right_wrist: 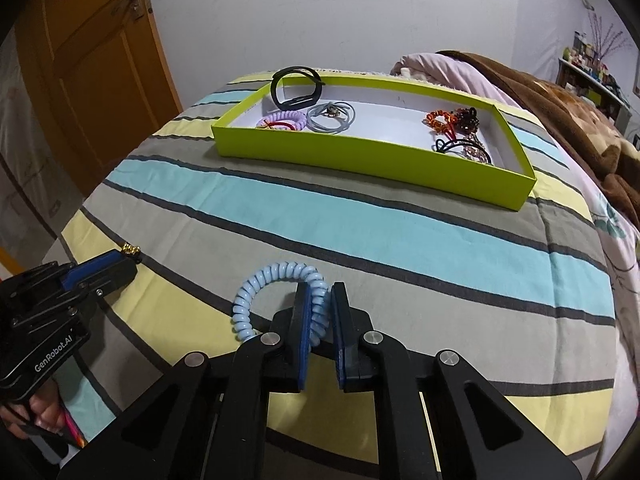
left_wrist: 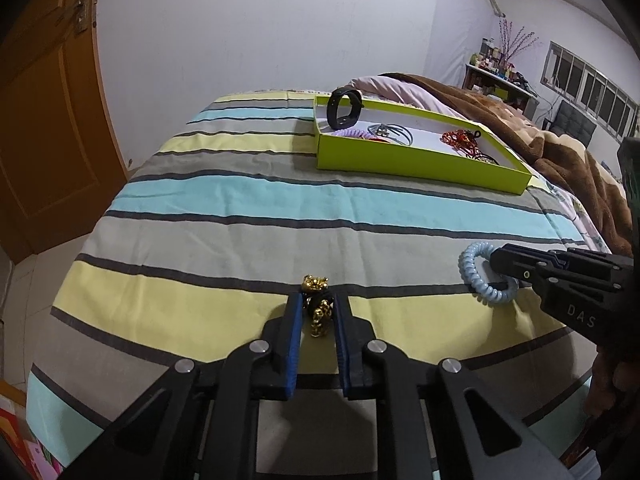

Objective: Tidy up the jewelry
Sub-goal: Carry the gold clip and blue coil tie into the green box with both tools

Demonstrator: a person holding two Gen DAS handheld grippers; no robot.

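Striped bedding in yellow, blue and grey carries my two grippers: the left gripper (left_wrist: 317,304) has its jaws clenched on a gold-and-black bracelet (left_wrist: 318,308) lying on a yellow stripe of the bed (left_wrist: 240,208), while the right gripper (right_wrist: 321,300) pinches one side of a pale blue coil band (right_wrist: 280,292). Well beyond both, a lime-green tray (right_wrist: 360,160) holds a black wristband (right_wrist: 296,86), a lilac coil, grey loops and red beads.
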